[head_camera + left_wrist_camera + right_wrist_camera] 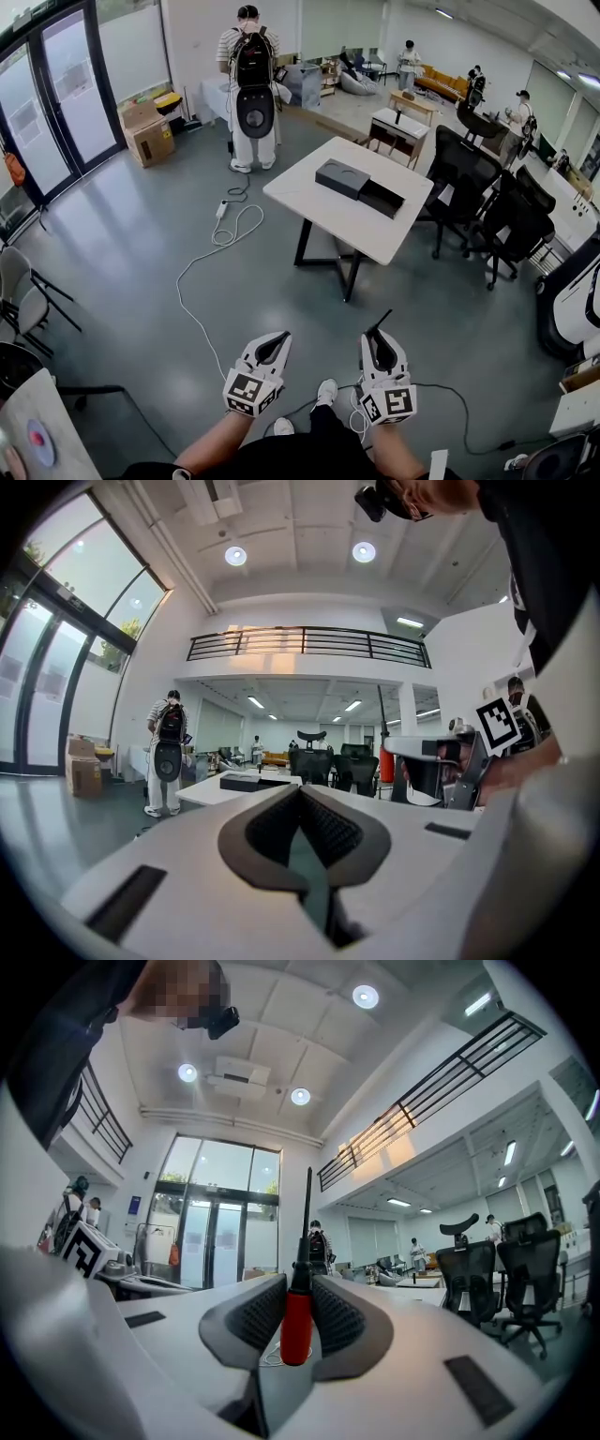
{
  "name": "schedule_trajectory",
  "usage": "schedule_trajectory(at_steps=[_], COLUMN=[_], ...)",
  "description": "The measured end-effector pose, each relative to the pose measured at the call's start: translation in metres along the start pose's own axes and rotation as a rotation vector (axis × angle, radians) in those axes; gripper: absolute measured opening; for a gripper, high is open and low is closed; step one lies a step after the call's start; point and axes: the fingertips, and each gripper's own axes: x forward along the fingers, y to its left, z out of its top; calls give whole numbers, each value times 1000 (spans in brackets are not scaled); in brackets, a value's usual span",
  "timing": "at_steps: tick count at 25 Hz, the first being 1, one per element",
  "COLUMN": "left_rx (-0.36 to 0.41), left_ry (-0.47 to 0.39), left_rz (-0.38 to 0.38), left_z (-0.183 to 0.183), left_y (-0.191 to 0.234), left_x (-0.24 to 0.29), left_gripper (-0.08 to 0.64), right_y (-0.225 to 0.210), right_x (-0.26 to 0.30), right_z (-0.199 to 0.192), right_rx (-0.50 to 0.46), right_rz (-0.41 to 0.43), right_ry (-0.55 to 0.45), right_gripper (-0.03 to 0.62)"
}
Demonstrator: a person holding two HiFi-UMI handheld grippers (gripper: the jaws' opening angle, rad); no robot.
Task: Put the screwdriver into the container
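My right gripper (379, 339) is shut on the screwdriver (382, 323). In the right gripper view its red handle (296, 1326) stands between the pads and its thin black shaft (307, 1213) points straight out past the gripper (298, 1283). My left gripper (274, 339) is held beside it, shut, with nothing between its jaws (300, 794). Both hang low over the grey floor, well short of the white table (375, 234). On the table lie a dark grey box with a round recess (341, 177) and an open black tray (382, 199) beside it.
A person with a backpack (253, 84) stands beyond the table. A white cable (220, 244) snakes over the floor to its left. Black office chairs (469, 178) crowd its right side. A cardboard box (148, 133) sits by the glass doors, a folding chair (23, 295) at far left.
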Motion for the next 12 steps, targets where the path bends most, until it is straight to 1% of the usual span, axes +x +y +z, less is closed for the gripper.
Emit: schedule_trajectory(at_steps=[5, 8, 12], left_rx=[1, 8, 7], left_ry=[4, 5, 12], left_rz=[8, 7, 24], left_z=[0, 2, 5], left_y=[13, 19, 31], left_x=[34, 61, 105], left_gripper=[6, 6, 6], right_y=[-22, -42, -74], right_x=[30, 51, 84], right_z=[-3, -6, -9], right_rx=[-7, -8, 0], right_rz=[13, 19, 35], right_ry=[-10, -8, -10], right_gripper=[101, 100, 101])
